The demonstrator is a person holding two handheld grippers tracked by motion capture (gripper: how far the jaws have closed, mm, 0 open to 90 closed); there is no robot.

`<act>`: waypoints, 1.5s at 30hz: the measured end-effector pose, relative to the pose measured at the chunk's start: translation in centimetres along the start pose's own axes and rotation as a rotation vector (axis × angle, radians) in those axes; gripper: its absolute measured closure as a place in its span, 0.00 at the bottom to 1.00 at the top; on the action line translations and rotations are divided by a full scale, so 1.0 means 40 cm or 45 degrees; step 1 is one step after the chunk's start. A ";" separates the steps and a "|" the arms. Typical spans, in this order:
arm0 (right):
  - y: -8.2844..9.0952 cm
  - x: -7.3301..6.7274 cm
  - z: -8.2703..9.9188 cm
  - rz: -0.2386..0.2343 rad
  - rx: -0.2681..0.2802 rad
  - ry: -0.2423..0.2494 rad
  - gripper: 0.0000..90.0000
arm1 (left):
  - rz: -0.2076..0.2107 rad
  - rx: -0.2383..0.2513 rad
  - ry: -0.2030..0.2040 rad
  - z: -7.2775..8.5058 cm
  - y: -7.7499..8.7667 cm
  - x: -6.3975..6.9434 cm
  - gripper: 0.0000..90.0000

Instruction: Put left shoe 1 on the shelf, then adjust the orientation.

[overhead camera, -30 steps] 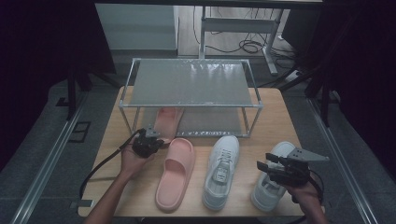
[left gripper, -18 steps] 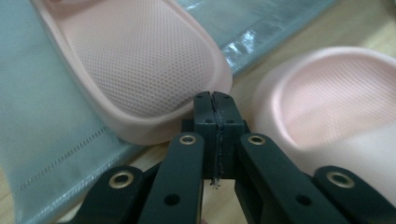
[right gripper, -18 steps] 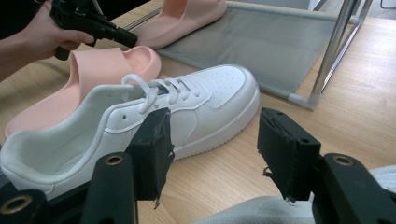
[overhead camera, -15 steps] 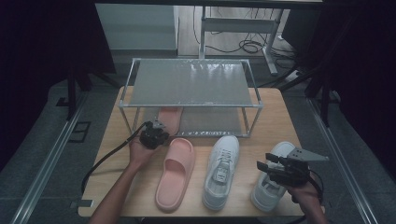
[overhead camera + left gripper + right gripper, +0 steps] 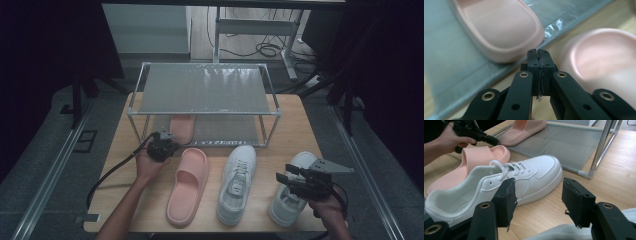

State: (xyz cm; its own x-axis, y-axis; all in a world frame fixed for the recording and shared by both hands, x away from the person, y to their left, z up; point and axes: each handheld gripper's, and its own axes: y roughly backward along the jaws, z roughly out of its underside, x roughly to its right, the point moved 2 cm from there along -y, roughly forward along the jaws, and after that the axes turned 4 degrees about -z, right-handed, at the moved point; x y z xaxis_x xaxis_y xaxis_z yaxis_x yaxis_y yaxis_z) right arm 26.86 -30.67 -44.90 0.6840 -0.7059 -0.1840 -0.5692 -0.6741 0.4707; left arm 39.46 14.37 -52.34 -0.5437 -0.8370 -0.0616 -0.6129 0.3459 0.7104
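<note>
Pink slipper number 1 [image 5: 182,127] already lies on the lower shelf of the rack [image 5: 205,114] at the table's far edge, toward the shelf's left end; that much of the tidying looks done. Its mate, the second pink slipper [image 5: 189,185], lies on the table [image 5: 295,125] near the front edge, left of centre, its toe just short of the shelf. The left gripper [image 5: 169,136] sits between the 2 slippers with its jaws shut flat together on nothing. 2 white sneakers are left too: one sneaker [image 5: 237,183] at the centre front, the other sneaker [image 5: 292,195] by the front right corner, under the right gripper [image 5: 283,176], whose jaws stand open and empty. By my reckoning, 1 of 4 shoes is shelved and 3 are left.
</note>
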 end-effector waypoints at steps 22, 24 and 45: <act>-0.001 -0.006 -0.003 0.000 0.004 0.006 0.50 | 0.169 -0.008 0.008 0.083 0.065 0.045 1.00; 0.000 -0.007 -0.004 0.000 0.004 0.004 0.50 | 0.183 -0.011 0.004 0.083 0.058 0.047 1.00; 0.000 -0.003 -0.002 0.000 0.004 0.005 0.50 | 0.190 -0.007 -0.104 0.025 0.037 0.110 0.99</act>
State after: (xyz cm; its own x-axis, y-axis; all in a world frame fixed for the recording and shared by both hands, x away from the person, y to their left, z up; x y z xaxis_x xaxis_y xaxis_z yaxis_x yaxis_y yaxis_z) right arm 26.81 -30.58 -44.82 0.6855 -0.7053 -0.1807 -0.5708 -0.6747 0.4679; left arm 35.58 11.64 -52.25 -0.6733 -0.7393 -0.0118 -0.5188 0.4610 0.7199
